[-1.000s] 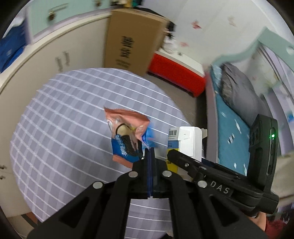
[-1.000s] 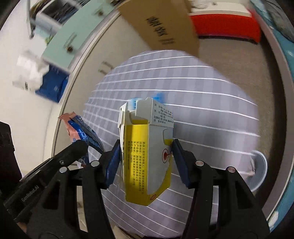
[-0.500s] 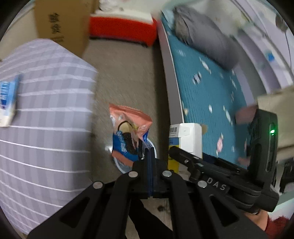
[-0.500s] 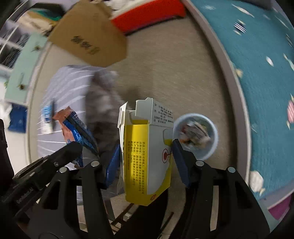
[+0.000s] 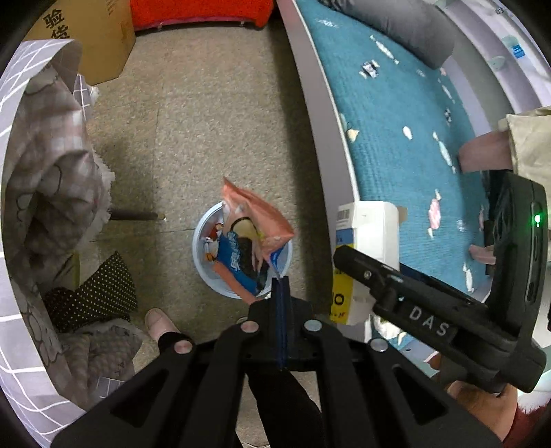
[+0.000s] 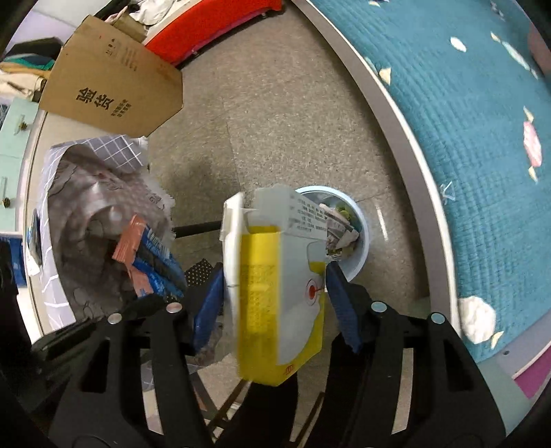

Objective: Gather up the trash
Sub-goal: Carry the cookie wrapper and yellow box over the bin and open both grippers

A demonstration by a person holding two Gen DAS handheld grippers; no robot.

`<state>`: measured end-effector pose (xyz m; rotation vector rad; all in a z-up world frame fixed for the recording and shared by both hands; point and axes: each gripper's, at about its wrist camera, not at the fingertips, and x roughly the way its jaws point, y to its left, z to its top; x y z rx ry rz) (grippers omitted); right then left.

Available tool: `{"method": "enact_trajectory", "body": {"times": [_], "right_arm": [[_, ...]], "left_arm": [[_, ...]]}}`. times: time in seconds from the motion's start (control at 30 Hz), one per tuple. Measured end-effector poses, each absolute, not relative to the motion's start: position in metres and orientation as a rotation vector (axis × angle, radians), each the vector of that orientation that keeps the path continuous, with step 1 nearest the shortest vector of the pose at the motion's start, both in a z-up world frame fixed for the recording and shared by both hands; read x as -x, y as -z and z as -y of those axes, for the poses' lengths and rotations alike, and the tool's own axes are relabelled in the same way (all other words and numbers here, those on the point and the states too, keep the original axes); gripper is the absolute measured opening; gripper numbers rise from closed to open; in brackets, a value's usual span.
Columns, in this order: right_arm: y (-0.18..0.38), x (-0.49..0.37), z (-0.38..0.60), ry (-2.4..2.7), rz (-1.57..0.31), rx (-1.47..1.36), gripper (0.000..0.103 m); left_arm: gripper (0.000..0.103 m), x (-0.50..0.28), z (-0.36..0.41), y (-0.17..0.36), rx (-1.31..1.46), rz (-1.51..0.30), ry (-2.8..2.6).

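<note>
My left gripper (image 5: pixel 280 281) is shut on a corner of a pink and blue cookie wrapper (image 5: pixel 248 241), which hangs right over a pale blue trash bin (image 5: pixel 203 248) on the floor. The bin holds several scraps. My right gripper (image 6: pixel 273 272) points down beside the same bin (image 6: pixel 361 255). Its jaws are opening around a yellow and white carton (image 6: pixel 275 293), which is blurred and shows a gap to the left pad. The carton (image 5: pixel 368 224) also appears to the right in the left wrist view, and the wrapper (image 6: pixel 151 255) to the left in the right wrist view.
A bed with a teal quilt (image 5: pixel 396 120) runs along the right of the bin. A table with a grey checked cloth (image 5: pixel 20 103) and draped fabric stands left. A cardboard box (image 6: pixel 113 79) and a red chest (image 5: pixel 199 10) sit farther back. A person's foot (image 5: pixel 158 320) is near the bin.
Both grippers swung from over the checked table down to the floor bin, carrying wrapper and carton. The right jaws have widened, and the carton now looks loose and blurred.
</note>
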<state>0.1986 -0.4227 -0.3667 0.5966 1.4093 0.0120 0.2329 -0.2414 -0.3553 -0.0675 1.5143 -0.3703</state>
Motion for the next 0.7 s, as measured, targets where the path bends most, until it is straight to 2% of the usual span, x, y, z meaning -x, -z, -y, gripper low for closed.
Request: {"method": "enact_trajectory", "body": {"times": [0.7], "right_arm": [[0.353, -0.182, 0.452, 0.046, -1.374, -0.603, 0.062]], "left_arm": [[0.000, -0.232, 0.271, 0.373, 0.058, -1.571, 0.435]]}}
